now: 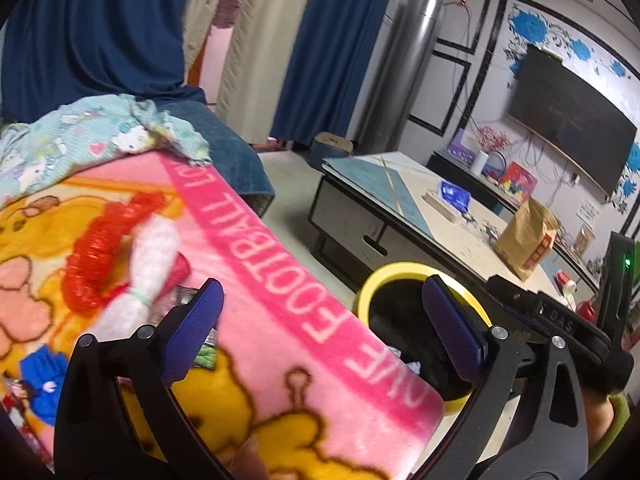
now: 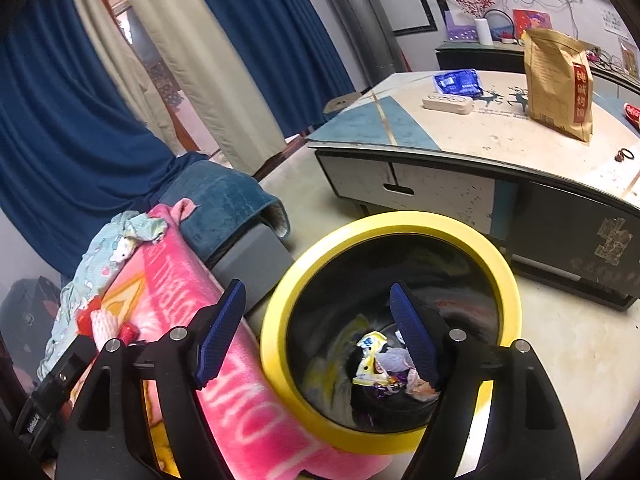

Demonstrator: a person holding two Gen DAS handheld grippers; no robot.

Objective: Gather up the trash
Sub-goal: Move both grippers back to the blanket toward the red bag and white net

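1. Pink blanket (image 1: 280, 280) covers the bed or sofa beside me; I cannot tell which. Low counter (image 2: 500, 148) stands well apart across the floor and carries a brown paper bag (image 2: 558, 84) and a blue packet (image 2: 458, 83).
2. Yellow-rimmed bin (image 2: 384, 228) sits on the floor, touching the blanket's edge. Several crumpled wrappers (image 2: 374, 364) already lie at its bottom, so part of the collecting looks done.
3. Still left, by my reading: a red crinkly wrapper (image 1: 106, 248) and a white foam net sleeve (image 1: 148, 268) lying together on the blanket, plus a small dark-and-green packet (image 1: 206, 354) just beside my left finger.
4. The foam sleeve's long axis runs diagonally, lower left to upper right in the left view; its cinched, narrow part sits toward the lower end. The red wrapper curves around it.
5. Left hand-held gripper (image 1: 320, 332): released, jaws wide, nothing between them, poised over the blanket's edge near the leftovers.
6. Right hand-held gripper (image 2: 320, 332): released and empty, hanging over the bin's mouth.
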